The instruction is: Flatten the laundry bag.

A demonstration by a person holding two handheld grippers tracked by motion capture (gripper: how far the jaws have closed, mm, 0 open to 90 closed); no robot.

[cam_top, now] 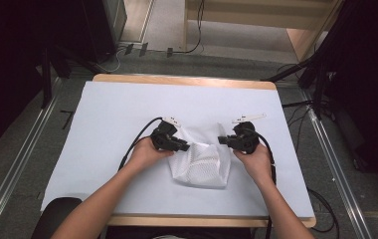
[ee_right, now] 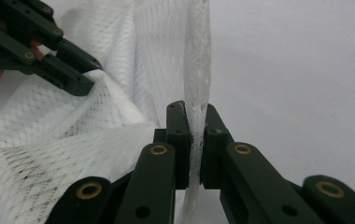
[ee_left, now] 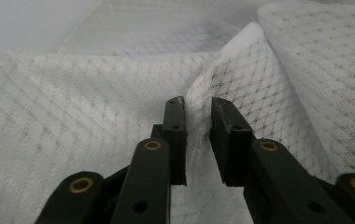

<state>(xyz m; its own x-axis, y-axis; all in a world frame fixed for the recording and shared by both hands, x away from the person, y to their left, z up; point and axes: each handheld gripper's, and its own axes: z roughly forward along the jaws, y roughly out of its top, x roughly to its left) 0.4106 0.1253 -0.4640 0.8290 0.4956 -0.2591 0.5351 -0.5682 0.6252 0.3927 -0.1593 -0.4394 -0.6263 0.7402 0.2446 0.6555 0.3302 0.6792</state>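
Forearms angled inward, right tongs (ee_right: 194,109) clamped on mesh bag (cam_top: 202,164) edge, left tongs (ee_left: 198,103) slightly open around fold.

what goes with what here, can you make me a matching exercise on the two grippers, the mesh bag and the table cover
Things:
1. right gripper
2. left gripper
3. white mesh bag
4. white table cover

States or places:
A. lies flat over the tabletop
B. jaws clamped on a thin band of mesh
C. crumpled between the two hands
D. jaws a little apart with a fold of mesh between them

Pairs: 1-B, 2-D, 3-C, 4-A
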